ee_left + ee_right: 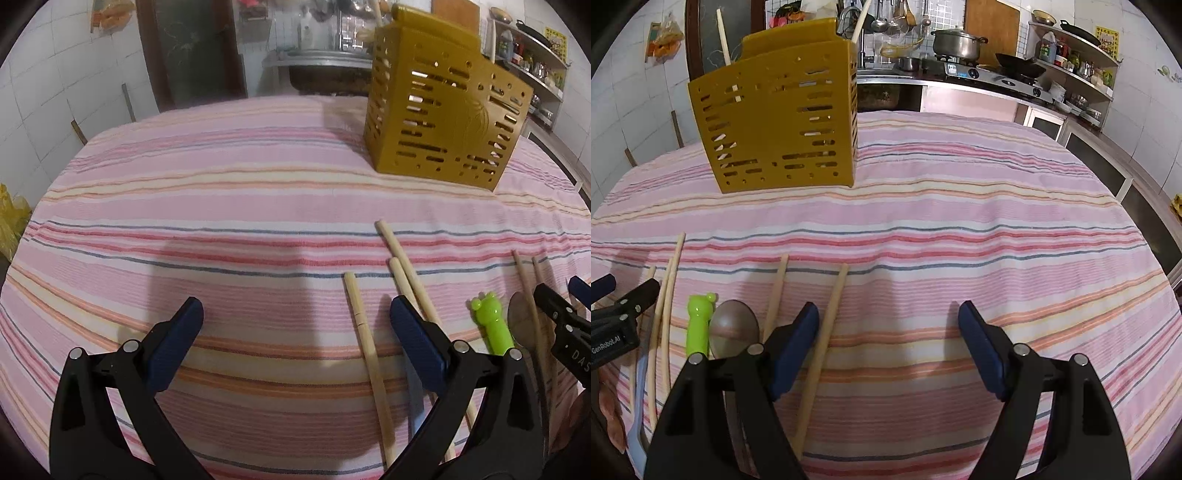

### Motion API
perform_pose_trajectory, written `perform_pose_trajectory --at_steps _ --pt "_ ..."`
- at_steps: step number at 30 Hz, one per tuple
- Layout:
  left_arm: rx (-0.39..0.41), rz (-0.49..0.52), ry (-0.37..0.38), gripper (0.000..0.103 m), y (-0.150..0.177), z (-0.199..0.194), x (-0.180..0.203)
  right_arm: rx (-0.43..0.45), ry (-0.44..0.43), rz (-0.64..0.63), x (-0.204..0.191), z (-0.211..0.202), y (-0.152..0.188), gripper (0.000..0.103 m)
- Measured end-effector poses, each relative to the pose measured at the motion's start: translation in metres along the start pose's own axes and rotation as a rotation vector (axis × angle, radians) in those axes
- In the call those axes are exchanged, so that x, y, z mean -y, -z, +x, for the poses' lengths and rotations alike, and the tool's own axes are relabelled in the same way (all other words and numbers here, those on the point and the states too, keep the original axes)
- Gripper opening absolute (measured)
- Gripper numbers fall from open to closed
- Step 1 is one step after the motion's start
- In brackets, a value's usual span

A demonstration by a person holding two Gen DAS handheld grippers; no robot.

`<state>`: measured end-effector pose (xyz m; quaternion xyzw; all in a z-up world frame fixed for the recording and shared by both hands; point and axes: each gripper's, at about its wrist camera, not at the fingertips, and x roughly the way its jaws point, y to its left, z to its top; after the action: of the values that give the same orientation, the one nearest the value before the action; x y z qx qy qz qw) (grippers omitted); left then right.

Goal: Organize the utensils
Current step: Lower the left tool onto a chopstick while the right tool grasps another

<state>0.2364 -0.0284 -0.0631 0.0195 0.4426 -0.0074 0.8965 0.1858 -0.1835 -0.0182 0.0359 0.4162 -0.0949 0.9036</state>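
- The near ends of the chopsticks run under the tool arms and out of the bottom of both views, so their full length is hidden.
- The spoon shows only its bowl; the handle is covered by the right tool.
- A pale blue utensil at the left edge of the right wrist view is cut off and hard to identify.
- The left tool is spread wide and holds nothing; one chopstick lies between its fingers on the striped cloth covering the bench.
- The right tool is also spread wide and holds nothing.
- The yellow holder stands upright beyond the utensils, well apart from them, with sticks poking out of its top.
- A green handle lies just beside the spoon.
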Motion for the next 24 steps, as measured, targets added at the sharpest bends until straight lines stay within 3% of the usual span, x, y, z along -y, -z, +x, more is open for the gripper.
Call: perform_pose_trajectory --at_steps 2,7,10,17,22,24 --pt "-0.004 -0.008 0.007 0.097 0.000 0.001 -0.002 -0.001 0.006 -0.008 -0.002 0.000 0.000 0.073" --pt "-0.005 -0.012 0.014 0.087 0.000 0.001 -0.002 -0.004 -0.019 -0.026 -0.009 -0.002 0.002 0.054" --pt "-0.005 0.001 0.029 0.072 0.003 -0.004 0.002 -0.008 -0.040 -0.030 -0.013 -0.003 0.002 0.039" --pt "-0.027 0.035 0.070 0.039 0.001 -0.006 0.015 -0.022 -0.063 -0.003 -0.015 0.000 -0.003 0.030" --pt "-0.037 0.026 0.097 0.019 -0.004 -0.003 0.015 -0.022 -0.078 0.028 -0.011 0.004 -0.008 0.011" --pt "-0.040 0.020 0.108 0.010 -0.004 -0.003 0.014 -0.018 -0.083 0.033 -0.011 0.003 -0.008 0.010"
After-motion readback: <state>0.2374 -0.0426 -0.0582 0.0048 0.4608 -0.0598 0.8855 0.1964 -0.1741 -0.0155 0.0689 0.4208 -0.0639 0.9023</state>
